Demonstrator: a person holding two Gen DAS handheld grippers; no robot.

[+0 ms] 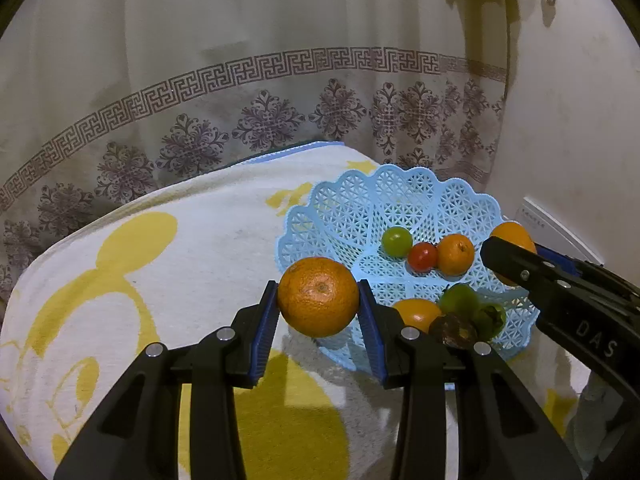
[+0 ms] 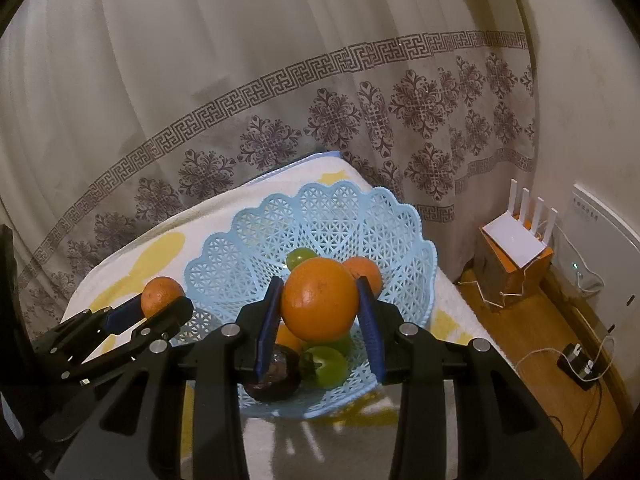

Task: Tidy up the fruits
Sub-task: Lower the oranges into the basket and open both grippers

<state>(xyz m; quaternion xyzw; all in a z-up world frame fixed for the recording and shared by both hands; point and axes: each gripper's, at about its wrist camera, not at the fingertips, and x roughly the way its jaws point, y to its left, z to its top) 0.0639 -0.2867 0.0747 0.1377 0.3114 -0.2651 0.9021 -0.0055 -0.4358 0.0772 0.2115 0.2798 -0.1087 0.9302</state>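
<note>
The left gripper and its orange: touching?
Touching. The left wrist view shows both blue pads of the left gripper pressed against the orange, lifted off the towel.

My claws (image 1: 318, 316) are black with blue pads. Around the pale blue lattice basket (image 1: 344, 208) lies a white towel (image 1: 168, 264) with yellow shapes; inside it sit orange, red and green fruits. Behind the basket hangs a cream curtain (image 1: 240, 80) with purple-brown florets.
</note>
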